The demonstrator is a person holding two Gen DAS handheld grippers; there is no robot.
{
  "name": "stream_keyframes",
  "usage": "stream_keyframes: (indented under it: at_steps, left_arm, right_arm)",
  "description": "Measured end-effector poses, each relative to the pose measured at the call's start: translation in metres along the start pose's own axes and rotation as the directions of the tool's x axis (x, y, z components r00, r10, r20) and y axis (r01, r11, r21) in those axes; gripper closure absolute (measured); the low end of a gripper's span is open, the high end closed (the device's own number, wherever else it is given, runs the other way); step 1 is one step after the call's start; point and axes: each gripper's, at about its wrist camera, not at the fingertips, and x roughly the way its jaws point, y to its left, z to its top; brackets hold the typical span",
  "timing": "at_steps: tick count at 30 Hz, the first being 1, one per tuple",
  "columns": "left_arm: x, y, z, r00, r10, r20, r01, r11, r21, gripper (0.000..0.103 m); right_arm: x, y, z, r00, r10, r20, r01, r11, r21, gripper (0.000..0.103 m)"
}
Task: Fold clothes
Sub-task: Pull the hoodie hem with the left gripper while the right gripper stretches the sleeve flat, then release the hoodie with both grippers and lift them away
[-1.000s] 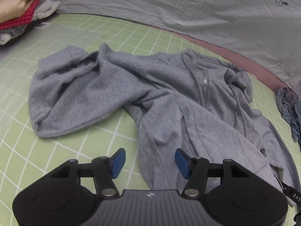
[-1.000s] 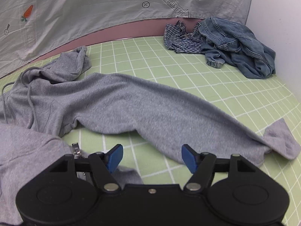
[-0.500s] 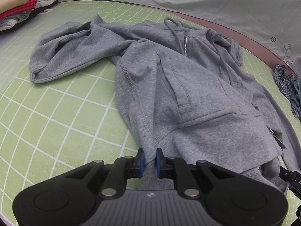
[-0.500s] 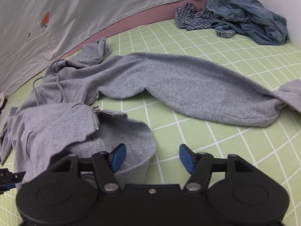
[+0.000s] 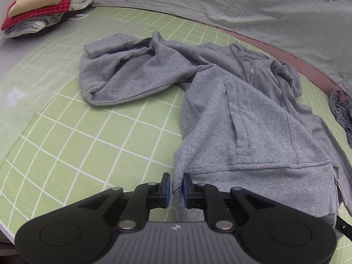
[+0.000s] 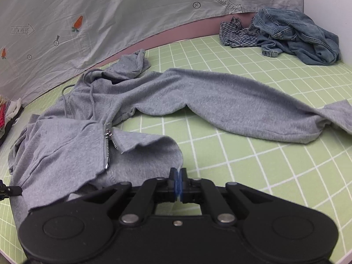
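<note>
Right gripper [image 6: 178, 182] has closed on the hoodie [image 6: 72, 149] hem; left gripper [image 5: 175, 190] reopened slightly

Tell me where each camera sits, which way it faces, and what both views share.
Left wrist: on the left tongs, looking forward and down over the hoodie at its left hem corner, folded pile far left; only its blue pads, with hem between them.
Right wrist: on the right tongs, looking forward and down over the right hem corner and outstretched sleeve, jeans beyond; pads shut on the hem.
Shared: hoodie, green grid mat, grey sheet.
</note>
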Motion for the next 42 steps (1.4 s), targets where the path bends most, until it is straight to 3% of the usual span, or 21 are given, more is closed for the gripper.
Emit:
stream_keyframes:
  at_steps: [2,5,10,18,24,31,34,36,37,39,42]
  left_arm:
    - [-0.005,-0.005,-0.005,1.0,-0.024,0.009,0.024,0.999,0.03,0.067]
    - [-0.011,-0.02,-0.014,0.998,-0.06,0.015,0.059,0.993,0.107,0.067]
    - [-0.015,-0.049,-0.025,0.996,-0.088,0.012,0.082,0.962,0.262,0.067]
    - [-0.01,-0.078,-0.036,0.993,-0.115,-0.016,0.112,0.918,0.381,0.067]
    - [0.006,-0.079,-0.044,0.993,-0.089,-0.08,0.111,0.932,0.344,0.053]
    - [0.016,-0.072,-0.037,0.992,-0.091,-0.09,0.106,0.976,0.188,0.053]
    - [0.016,-0.069,-0.035,0.994,-0.075,-0.076,0.085,0.987,0.134,0.059]
    - [0.015,-0.067,-0.034,0.997,-0.039,-0.064,0.047,0.991,0.123,0.091]
    - [0.015,-0.063,-0.034,0.997,-0.05,-0.063,0.056,0.993,0.107,0.091]
    - [0.014,-0.054,-0.032,0.994,-0.086,-0.063,0.09,0.994,0.059,0.099]
    - [0.008,-0.044,-0.03,0.993,-0.106,-0.044,0.108,0.993,0.046,0.1]
  right_arm:
    - [-0.002,0.005,-0.007,1.0,-0.02,-0.011,0.02,1.0,-0.013,0.096]
    - [-0.007,0.01,-0.014,0.998,-0.058,-0.014,0.057,0.998,-0.035,0.081]
    - [-0.01,0.011,-0.014,0.998,-0.068,-0.01,0.067,0.998,-0.015,0.077]
    - [-0.004,0.009,-0.01,0.998,-0.061,-0.017,0.061,0.998,-0.018,0.07]
    - [0.003,0.001,-0.008,0.998,-0.045,-0.034,0.045,0.999,0.01,0.064]
    - [0.012,-0.003,-0.003,0.999,-0.021,-0.05,0.022,1.0,0.012,0.058]
    - [0.015,-0.004,-0.001,0.999,-0.008,-0.054,0.009,1.0,0.01,0.058]
    - [0.018,-0.003,-0.001,0.998,0.004,-0.057,-0.004,1.0,0.005,0.059]
    - [0.019,-0.003,-0.001,0.998,0.011,-0.059,-0.011,1.0,-0.001,0.061]
    - [0.021,0.0,0.0,0.998,0.019,-0.06,-0.021,1.0,-0.022,0.075]
    - [0.019,0.006,-0.002,0.998,0.028,-0.052,-0.032,0.998,-0.063,0.096]
